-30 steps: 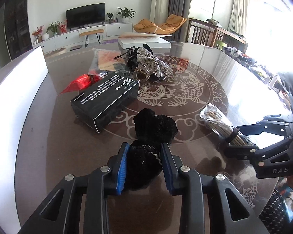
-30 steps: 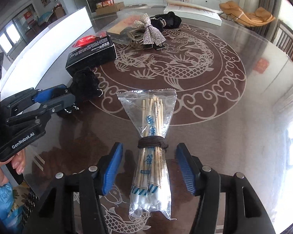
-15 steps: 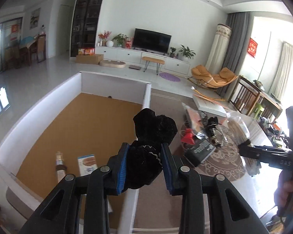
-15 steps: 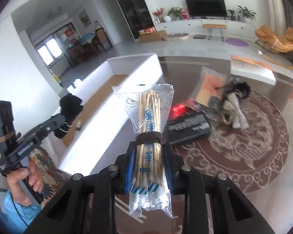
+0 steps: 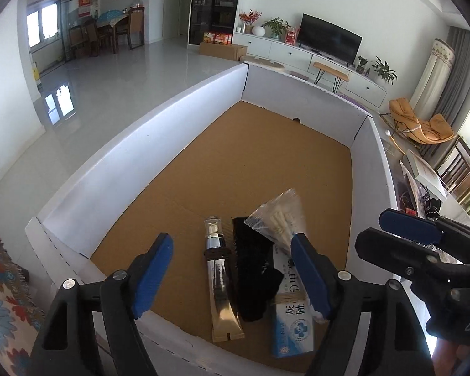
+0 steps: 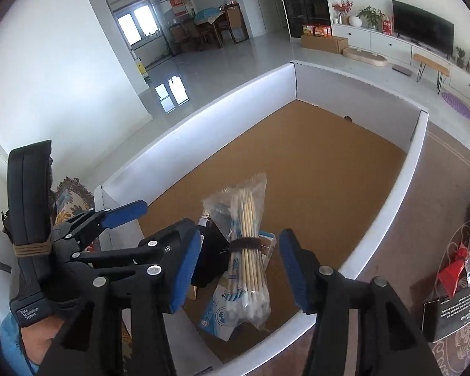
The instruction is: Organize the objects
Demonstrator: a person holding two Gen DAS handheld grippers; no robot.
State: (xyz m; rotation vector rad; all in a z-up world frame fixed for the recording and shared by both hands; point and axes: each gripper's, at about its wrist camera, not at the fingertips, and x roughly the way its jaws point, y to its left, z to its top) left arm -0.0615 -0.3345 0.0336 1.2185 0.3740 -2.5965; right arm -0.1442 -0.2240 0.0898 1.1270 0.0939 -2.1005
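Note:
A big white-walled box (image 5: 134,163) with a brown cardboard floor fills both views. My left gripper (image 5: 232,271) hangs over its near end with jaws opening and nothing between the pads. Below it on the floor lie a black sock (image 5: 253,279), a gold tube (image 5: 221,285) and a blue-and-white carton (image 5: 293,322). My right gripper (image 6: 239,271) is also opening. The tied bag of cotton swabs (image 6: 250,250) is between its pads with a gap on each side. The bag (image 5: 279,219) looks blurred in the left wrist view.
The right gripper (image 5: 391,235) is close on the left one's right side. On the dark patterned table (image 6: 407,282) to the right of the box lie a black carton (image 6: 451,313) and a red packet (image 6: 454,269). A patterned cushion (image 5: 3,297) is left of the box.
Both grippers swung from the table to above the box. The left one let go of the black sock, which now lies on the box floor. The right one's pads have come off the swab bag.

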